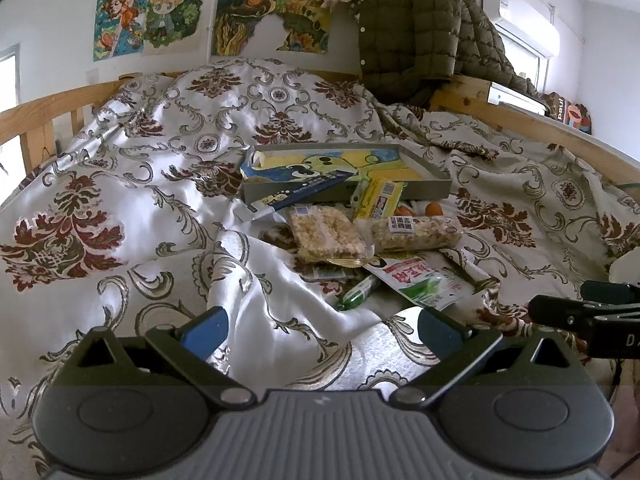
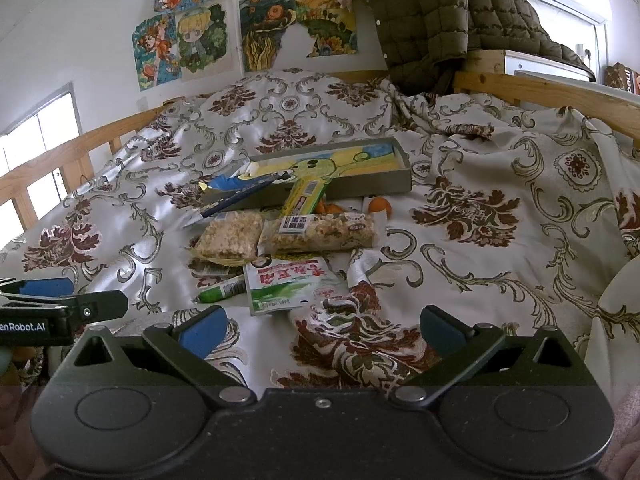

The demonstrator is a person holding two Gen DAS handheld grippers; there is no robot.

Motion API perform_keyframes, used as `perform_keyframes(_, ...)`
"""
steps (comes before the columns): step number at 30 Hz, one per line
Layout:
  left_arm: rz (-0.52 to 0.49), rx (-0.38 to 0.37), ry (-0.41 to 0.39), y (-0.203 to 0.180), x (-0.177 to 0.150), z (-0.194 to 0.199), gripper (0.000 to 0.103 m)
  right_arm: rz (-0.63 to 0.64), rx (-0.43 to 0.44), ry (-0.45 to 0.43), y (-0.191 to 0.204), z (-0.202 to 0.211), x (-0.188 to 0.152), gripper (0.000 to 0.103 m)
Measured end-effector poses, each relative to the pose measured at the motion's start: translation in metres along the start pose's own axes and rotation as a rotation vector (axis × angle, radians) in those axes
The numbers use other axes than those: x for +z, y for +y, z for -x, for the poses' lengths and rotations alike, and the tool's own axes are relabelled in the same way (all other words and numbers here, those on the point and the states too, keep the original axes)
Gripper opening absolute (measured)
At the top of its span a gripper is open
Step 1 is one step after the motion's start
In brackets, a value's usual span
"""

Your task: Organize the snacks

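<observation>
**Snacks piled on a patterned bedspread, two empty tools waiting near them**

A bed is covered by a shiny white bedspread (image 1: 160,184) with dark red and grey flower scrolls. Near its middle lies a shallow grey tray (image 2: 394,184) with a yellow and blue cartoon picture inside. A blue packet (image 2: 240,194) leans over the tray's front left edge, and a yellow packet (image 2: 304,198) leans over its front wall. Just in front of the tray, two clear bags of puffed grain (image 2: 230,236) (image 2: 320,232) lie side by side. Small oranges (image 2: 378,205) sit beside the tray's front wall. Nearer the cameras lie a white and green pouch (image 2: 288,284) and a thin green stick packet (image 2: 222,291), touching each other.

The left tool (image 1: 320,332) and the right tool (image 2: 320,330) are both spread wide, holding nothing, short of the snacks. An olive quilted jacket (image 1: 416,28) hangs over the wooden bed frame (image 1: 56,108).
</observation>
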State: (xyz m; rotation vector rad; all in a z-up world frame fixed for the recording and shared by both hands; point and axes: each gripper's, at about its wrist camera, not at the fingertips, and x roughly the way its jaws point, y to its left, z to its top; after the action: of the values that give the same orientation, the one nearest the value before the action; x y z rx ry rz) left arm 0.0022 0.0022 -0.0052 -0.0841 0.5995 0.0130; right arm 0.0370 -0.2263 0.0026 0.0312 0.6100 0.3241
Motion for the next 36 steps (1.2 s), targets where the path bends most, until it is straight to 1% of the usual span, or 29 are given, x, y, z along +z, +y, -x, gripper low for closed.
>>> perform_keyframes(24, 0.001, 0.005, 0.006, 0.0013, -0.0031, -0.0020, 0.103, -0.001, 0.004, 0.004, 0.0000, -0.0031, -0.0006, 0.102)
perform_keyframes(30, 0.004, 0.011, 0.019, 0.0036, -0.0029, -0.0047, 0.103, -0.003, 0.002, 0.004, -0.0033, 0.0005, 0.0023, 0.102)
perform_keyframes(36, 0.004, 0.030, 0.035, 0.0011, -0.0010, -0.0074, 0.103, -0.003, 0.002, -0.002, 0.0028, -0.0037, -0.0030, 0.102)
